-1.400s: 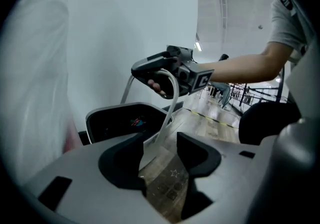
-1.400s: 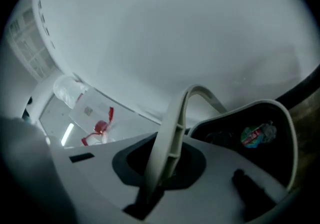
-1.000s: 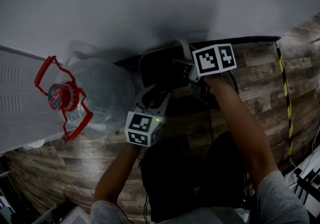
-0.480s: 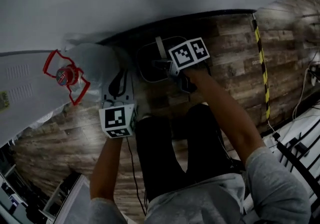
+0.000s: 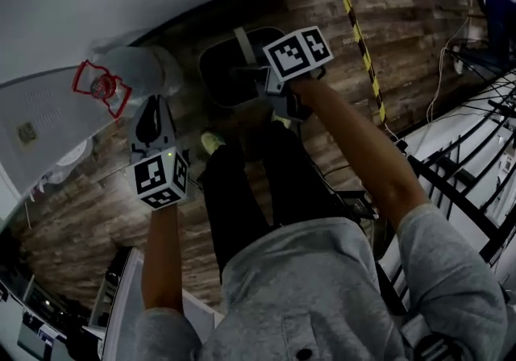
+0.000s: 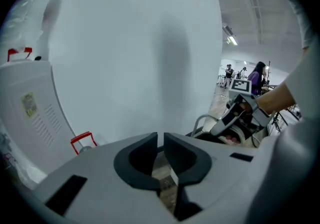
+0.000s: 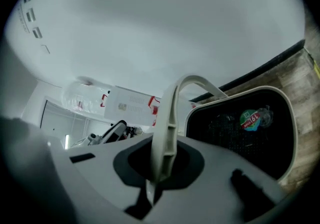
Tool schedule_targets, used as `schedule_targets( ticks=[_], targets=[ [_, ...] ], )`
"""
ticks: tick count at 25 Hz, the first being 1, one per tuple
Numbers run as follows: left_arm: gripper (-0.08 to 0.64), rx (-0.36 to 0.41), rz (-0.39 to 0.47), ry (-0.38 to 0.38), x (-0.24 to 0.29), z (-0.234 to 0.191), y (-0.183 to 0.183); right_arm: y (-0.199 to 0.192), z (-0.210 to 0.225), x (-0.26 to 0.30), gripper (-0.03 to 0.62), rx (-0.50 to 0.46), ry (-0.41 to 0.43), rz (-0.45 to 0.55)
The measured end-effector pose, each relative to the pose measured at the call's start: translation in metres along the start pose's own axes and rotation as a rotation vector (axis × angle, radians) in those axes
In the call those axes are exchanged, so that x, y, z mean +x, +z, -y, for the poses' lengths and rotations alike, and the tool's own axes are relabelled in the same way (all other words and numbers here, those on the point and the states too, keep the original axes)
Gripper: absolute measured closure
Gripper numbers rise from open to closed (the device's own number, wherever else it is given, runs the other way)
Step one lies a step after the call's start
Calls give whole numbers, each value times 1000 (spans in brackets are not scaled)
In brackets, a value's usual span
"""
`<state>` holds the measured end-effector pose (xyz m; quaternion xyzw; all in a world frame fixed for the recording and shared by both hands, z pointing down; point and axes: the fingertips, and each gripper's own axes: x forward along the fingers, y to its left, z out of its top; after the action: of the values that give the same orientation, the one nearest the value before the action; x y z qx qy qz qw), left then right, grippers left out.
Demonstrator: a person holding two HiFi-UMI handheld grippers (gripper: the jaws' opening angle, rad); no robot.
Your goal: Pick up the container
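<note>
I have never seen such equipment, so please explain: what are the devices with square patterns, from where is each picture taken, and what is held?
A person on a wooden floor holds a two-jaw gripper in each hand; the patterned cubes are parts of them. One camera sits on the person's head and looks down; one rides on each gripper. The right gripper is shut on the pale handle of a black container. The left gripper holds nothing; its jaws have just been closing to a narrow gap. A clear, red-capped bottle is nearby.
</note>
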<state>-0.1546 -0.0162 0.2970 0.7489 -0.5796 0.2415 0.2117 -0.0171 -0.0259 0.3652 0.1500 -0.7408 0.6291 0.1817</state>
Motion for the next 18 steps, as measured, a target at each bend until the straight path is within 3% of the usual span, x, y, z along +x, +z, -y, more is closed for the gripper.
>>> schedule_targets(
  ticks=[10,18],
  targets=[
    [511,0,1,-45,-109,30,98,39,-170,-127,569,15,52,216],
    [511,3,8,-18,-169,58,164,40,-252,-203,568,8,67,357]
  ],
)
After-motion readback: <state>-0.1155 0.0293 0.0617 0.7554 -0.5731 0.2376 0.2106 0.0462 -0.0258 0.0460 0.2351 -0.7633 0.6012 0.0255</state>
